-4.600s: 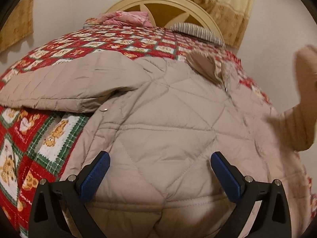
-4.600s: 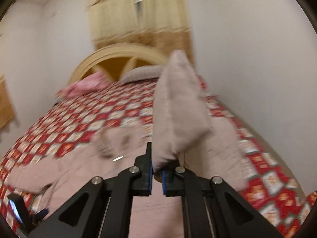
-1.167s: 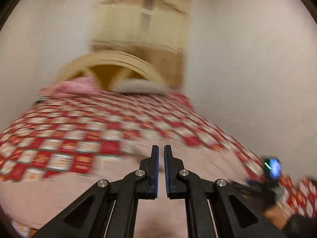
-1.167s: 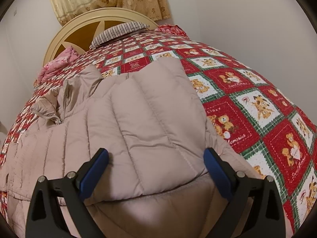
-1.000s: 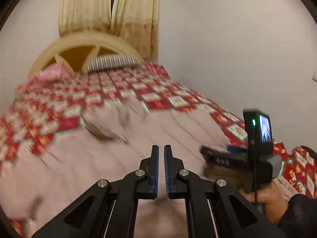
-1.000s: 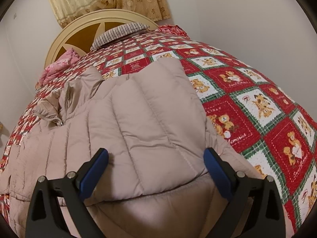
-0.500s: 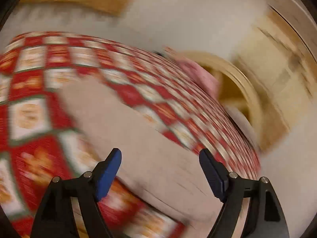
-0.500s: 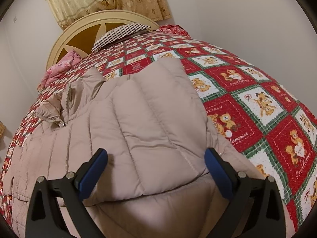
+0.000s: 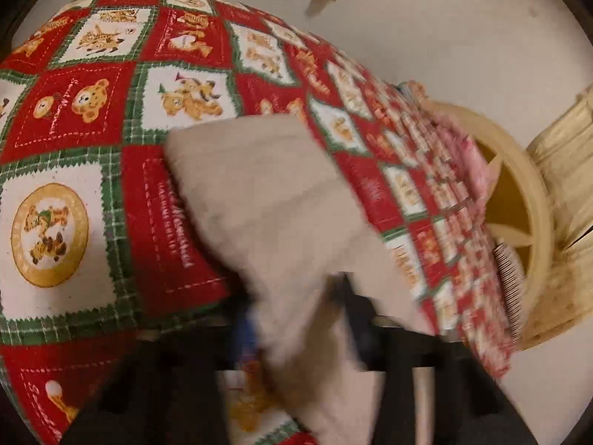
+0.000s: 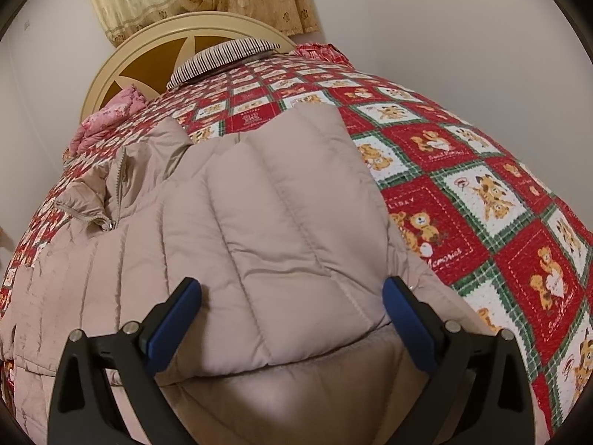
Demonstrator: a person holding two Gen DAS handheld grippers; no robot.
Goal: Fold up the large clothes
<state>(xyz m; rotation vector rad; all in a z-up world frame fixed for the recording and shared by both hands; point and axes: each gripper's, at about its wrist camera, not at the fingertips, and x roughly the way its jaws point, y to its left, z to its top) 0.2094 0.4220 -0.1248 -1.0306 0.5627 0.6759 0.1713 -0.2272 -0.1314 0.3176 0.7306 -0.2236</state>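
Observation:
A beige quilted jacket point(image 10: 259, 222) lies spread on the bed, its right sleeve point(image 10: 296, 185) folded over the body and its collar with zipper point(image 10: 118, 181) at the left. My right gripper point(image 10: 292, 319) is open and empty, its blue pads either side of the folded sleeve's end. In the left wrist view the jacket's other sleeve point(image 9: 267, 193) stretches across the quilt. My left gripper point(image 9: 296, 319) is blurred; its jaws have closed in on the sleeve's near part, which runs between them.
A red, green and white teddy-bear quilt point(image 10: 481, 193) covers the bed. A cream headboard point(image 10: 155, 48), a striped pillow point(image 10: 222, 55) and a pink cloth point(image 10: 107, 118) are at the far end. A white wall point(image 10: 463, 18) runs along the right side.
My left gripper swung over to the left sleeve, opened, then closed in on it. My right gripper stayed open over the folded right sleeve.

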